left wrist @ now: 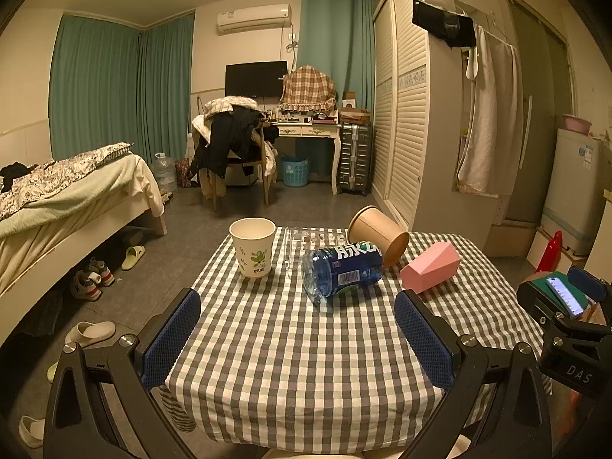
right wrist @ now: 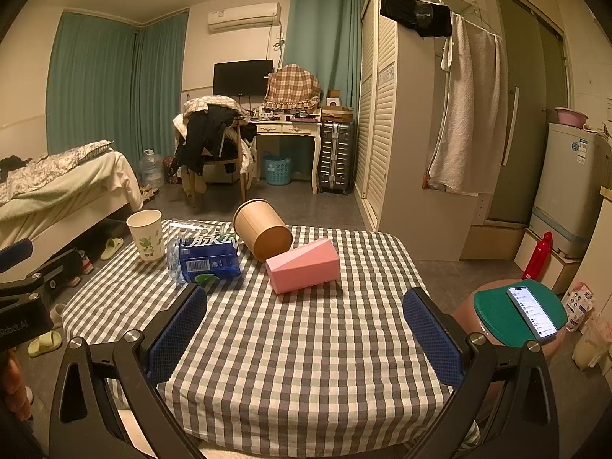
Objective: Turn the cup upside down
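Observation:
A white paper cup with a green print stands upright, mouth up, at the far left corner of the checked table; it also shows in the right wrist view. My left gripper is open and empty over the near part of the table, well short of the cup. My right gripper is open and empty over the near part of the table, to the right of the left one. The left gripper's body shows at the left edge of the right wrist view.
A blue-labelled bottle lies on its side mid-table. A brown paper cup lies tipped behind it. A pink faceted box lies to the right. A clear plastic tray sits behind the bottle. A phone rests on a green-topped stool to the right.

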Available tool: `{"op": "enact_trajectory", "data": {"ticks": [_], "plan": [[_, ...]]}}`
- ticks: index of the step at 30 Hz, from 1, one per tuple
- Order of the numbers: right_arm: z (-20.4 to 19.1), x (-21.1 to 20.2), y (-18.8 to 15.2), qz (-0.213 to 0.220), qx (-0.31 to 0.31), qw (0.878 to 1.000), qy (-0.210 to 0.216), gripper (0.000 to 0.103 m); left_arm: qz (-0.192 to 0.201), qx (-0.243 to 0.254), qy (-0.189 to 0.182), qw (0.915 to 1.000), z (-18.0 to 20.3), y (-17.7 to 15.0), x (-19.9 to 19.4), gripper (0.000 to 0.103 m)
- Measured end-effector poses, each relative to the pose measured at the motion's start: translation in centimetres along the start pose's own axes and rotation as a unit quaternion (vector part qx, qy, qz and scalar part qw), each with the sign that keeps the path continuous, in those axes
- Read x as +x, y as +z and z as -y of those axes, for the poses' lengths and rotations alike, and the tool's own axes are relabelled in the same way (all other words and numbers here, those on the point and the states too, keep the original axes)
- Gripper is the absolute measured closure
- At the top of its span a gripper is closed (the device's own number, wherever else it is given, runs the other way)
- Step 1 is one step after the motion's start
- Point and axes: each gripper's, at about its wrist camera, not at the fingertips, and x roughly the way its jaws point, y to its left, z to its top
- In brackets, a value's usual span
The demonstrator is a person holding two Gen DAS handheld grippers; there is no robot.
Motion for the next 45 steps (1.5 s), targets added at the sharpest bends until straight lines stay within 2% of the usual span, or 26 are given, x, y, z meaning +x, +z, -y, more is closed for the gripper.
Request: {"op": "enact_trajectory", "data": {"ticks": [30, 36, 42, 45], "plan": [[-0.4, 0.6, -0.3, -0.012, -0.005, 1.000, -0.003, 0.000, -0.009, -0.003, -0.003, 0.9999, -0.3, -0.9, 0.8, 0.000], [-0.7, 2.3, -0.4, -0.034, -0.010, 0.999, -0.014, 0.000, -0.026, -0.011, -0.011, 0.9995, -0.9, -1.3, 2.7, 0.000], [-0.9, 5.3, -0.2, -0.067, 0.001, 0.997, -0.030, 0.000, -0.051, -0.016, -0.010, 0.9985, -2.1, -1.2, 6.1, 0.000], [-1.7, 6.7, 0.2, -0.074, -0.001, 0.997, -0.026, 0.000, -0.064, -0.025, -0.003, 0.9976, -3.5, -0.8, 8.1, 0.000]]}}
